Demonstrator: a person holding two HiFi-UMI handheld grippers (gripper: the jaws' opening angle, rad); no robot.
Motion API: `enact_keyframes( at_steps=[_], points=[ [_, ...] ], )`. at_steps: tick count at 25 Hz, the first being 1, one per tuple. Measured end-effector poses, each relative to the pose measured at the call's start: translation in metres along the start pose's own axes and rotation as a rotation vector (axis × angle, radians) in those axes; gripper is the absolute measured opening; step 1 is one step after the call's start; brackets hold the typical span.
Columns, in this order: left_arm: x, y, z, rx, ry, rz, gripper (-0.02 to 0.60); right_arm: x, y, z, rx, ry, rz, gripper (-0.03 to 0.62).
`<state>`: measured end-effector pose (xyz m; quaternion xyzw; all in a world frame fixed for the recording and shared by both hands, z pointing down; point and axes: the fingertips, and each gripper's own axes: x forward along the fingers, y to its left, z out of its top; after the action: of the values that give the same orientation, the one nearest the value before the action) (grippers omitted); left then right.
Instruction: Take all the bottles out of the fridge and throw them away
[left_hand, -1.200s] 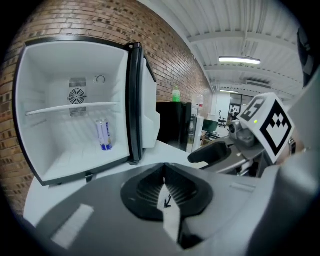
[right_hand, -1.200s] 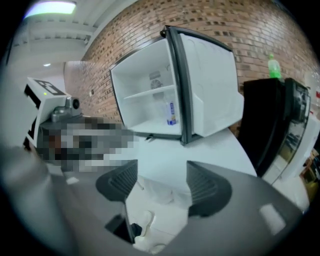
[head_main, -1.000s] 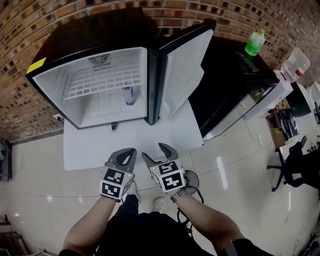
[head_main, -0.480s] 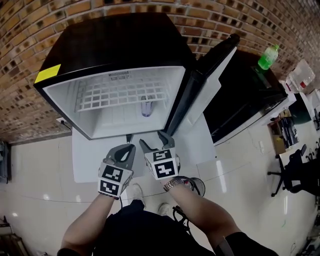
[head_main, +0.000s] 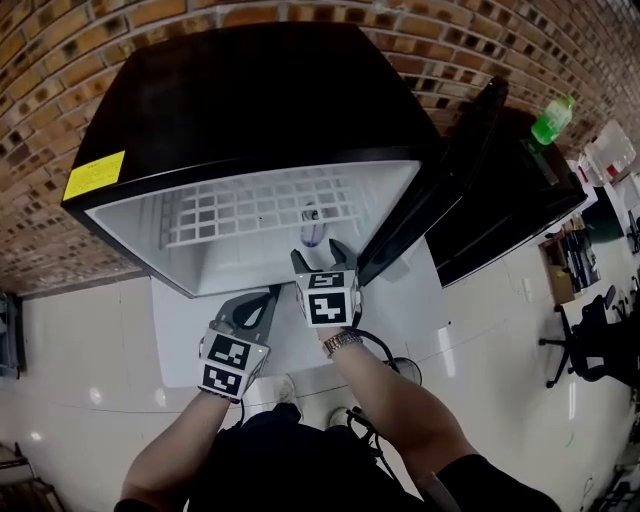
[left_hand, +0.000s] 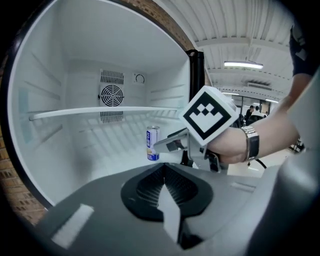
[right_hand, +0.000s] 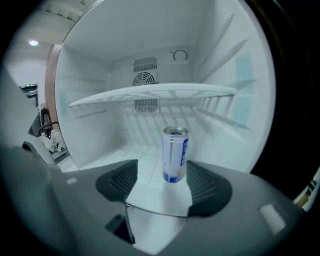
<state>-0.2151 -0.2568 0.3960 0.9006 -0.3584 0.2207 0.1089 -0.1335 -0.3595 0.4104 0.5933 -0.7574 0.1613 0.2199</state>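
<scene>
The fridge (head_main: 250, 110) is seen with its door swung open toward 2 o'clock. A can (head_main: 313, 226) is stood upright on the fridge floor, under the wire shelf (head_main: 260, 205). The right claw (head_main: 319, 258) is held at the fridge mouth with its jaws spread wide; the can is framed between them at 12 o'clock, untouched. The left claw (head_main: 262, 300) is held at 7 o'clock of the right one, outside the fridge, its jaws brought together on nothing. A green bottle (head_main: 552, 118) is seen at 2 o'clock.
</scene>
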Motion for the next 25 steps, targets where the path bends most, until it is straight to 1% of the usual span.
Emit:
enact_keyframes(
  at_steps=[8, 17, 18, 20, 25],
  points=[
    [0.015, 0.02, -0.005, 0.008, 0.025, -0.043, 0.003, 0.049, -0.016, -0.001, 0.018, 0.053, -0.059, 0.307],
    [0.024, 0.038, -0.012, -0.008, 0.05, -0.042, 0.003, 0.079, -0.023, 0.002, 0.019, 0.066, -0.083, 0.307],
    [0.025, 0.04, -0.012, -0.009, 0.051, -0.04, 0.003, 0.081, -0.024, 0.003, 0.017, 0.066, -0.09, 0.302],
    [0.026, 0.041, -0.012, -0.011, 0.053, -0.038, 0.003, 0.081, -0.027, 0.005, 0.005, 0.069, -0.102, 0.258],
    [0.026, 0.039, -0.013, -0.01, 0.057, -0.035, 0.003, 0.077, -0.024, 0.0, 0.005, 0.084, -0.088, 0.255]
  ],
)
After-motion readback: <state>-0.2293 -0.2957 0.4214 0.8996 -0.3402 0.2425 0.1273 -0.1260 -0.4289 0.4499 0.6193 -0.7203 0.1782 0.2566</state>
